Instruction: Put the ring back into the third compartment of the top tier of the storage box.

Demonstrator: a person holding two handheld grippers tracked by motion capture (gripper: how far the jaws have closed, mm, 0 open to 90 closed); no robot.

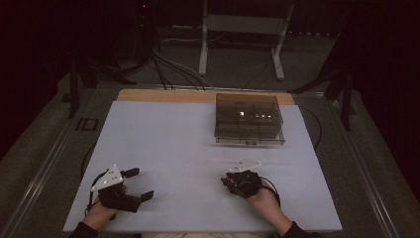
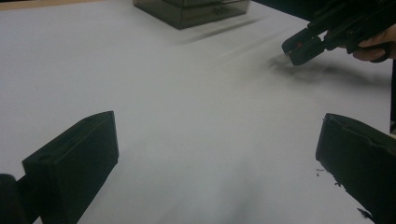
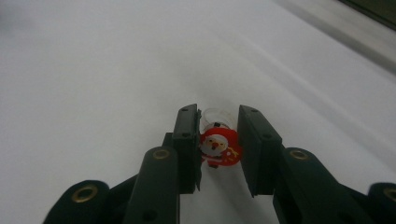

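Observation:
A small red Santa ring [image 3: 218, 147] with a clear band sits between the jaws of my right gripper [image 3: 219, 113], which is shut on it just above the white table. In the high view this right gripper [image 1: 228, 180] is at the near middle-right of the table, pointing left. It also shows in the left gripper view as the right gripper [image 2: 299, 46], low over the sheet. My left gripper [image 1: 140, 184] rests at the near left corner, jaws wide apart. Its own view shows the left gripper [image 2: 217, 154] open with nothing but bare table between the jaws.
A smoky clear plastic box [image 1: 249, 119] with compartments stands at the back right of the white table sheet [image 1: 168, 134]; the same box [image 2: 196, 11] shows far ahead in the left gripper view. A wooden strip [image 1: 163, 95] edges the far side. Cables and a stand lie beyond.

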